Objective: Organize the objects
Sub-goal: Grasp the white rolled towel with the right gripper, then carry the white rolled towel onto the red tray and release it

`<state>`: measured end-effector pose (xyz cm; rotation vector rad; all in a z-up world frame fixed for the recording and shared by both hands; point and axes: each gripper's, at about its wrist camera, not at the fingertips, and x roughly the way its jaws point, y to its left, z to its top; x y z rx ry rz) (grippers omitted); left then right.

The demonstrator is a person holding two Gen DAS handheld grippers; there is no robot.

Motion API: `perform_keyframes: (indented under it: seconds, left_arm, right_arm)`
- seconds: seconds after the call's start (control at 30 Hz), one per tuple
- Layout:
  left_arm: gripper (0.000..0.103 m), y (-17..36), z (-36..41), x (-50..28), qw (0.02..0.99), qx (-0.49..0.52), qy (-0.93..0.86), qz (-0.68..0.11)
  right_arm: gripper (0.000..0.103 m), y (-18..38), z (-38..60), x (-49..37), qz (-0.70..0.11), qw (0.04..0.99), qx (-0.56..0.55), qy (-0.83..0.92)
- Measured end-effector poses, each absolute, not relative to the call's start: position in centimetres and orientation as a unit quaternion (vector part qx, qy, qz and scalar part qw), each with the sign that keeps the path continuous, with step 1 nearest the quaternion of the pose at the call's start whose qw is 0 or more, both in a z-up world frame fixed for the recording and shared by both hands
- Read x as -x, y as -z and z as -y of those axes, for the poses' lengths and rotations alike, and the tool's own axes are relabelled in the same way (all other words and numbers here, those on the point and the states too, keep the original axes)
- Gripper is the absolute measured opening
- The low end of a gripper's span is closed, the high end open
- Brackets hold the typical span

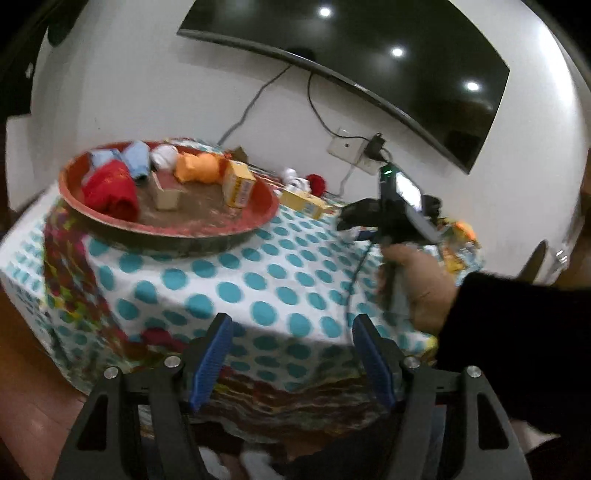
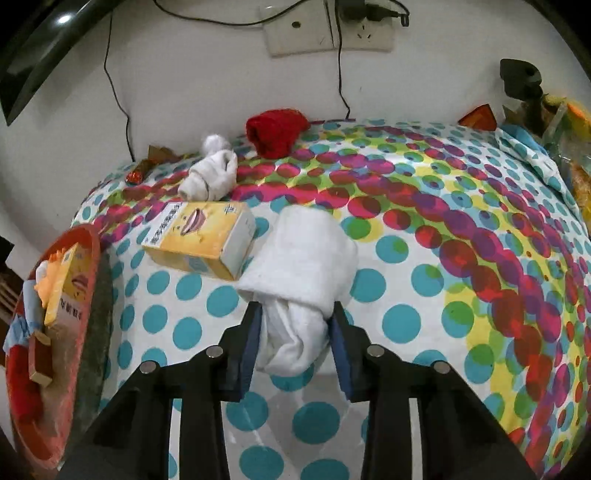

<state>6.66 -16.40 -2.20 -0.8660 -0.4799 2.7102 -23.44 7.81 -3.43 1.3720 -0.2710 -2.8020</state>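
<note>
My right gripper (image 2: 295, 314) is shut on the near end of a rolled white towel (image 2: 306, 254) that lies on the dotted tablecloth (image 2: 406, 295). A yellow box (image 2: 201, 238) lies just left of the towel. Behind it are a rolled white sock (image 2: 212, 173) and a red knit bundle (image 2: 277, 131). My left gripper (image 1: 291, 328) is open and empty, held off the near table edge. A round red tray (image 1: 255, 218) at the table's left holds a red bundle (image 1: 110, 190), a yellow box (image 1: 238, 186), an orange toy (image 1: 195, 166) and other items. The tray's edge shows in the right wrist view (image 2: 92, 295).
A TV (image 1: 369, 48) hangs on the wall above the table. Cables and a wall socket (image 2: 325, 29) are behind the table. Snack packets (image 2: 569, 147) pile at the far right edge. The person's right hand and gripper body (image 1: 406, 221) are over the table's right side.
</note>
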Motion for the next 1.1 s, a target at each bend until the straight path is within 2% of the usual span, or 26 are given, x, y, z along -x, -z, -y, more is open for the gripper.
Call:
perform_keyframes:
  seconds: [0.07,0.43,0.73,1.1]
  left_arm:
    - [0.069,2.1,16.7,-6.7,0.129,0.298,-0.929,0.178]
    - [0.069,3.0,18.1,-6.4,0.045,0.323,-0.929,0.176]
    - [0.069,2.9,19.0,-6.6,0.018,0.315,-0.931,0.183]
    - [0.069,3.2,19.0,-6.3,0.016,0.326,-0.927,0.185]
  right_arm:
    - [0.021,3.1,-8.3,22.9,0.076,-0.009,-0.436,0.897]
    - [0.02,-0.2,-8.9,21.9,0.013,-0.034,-0.416,0.909]
    - [0.02,-5.4,-2.5,20.4,-0.063,-0.005,-0.358,0.932]
    - [0.02,-6.8,4.1,18.5,-0.113,0.026,-0.339,0.934]
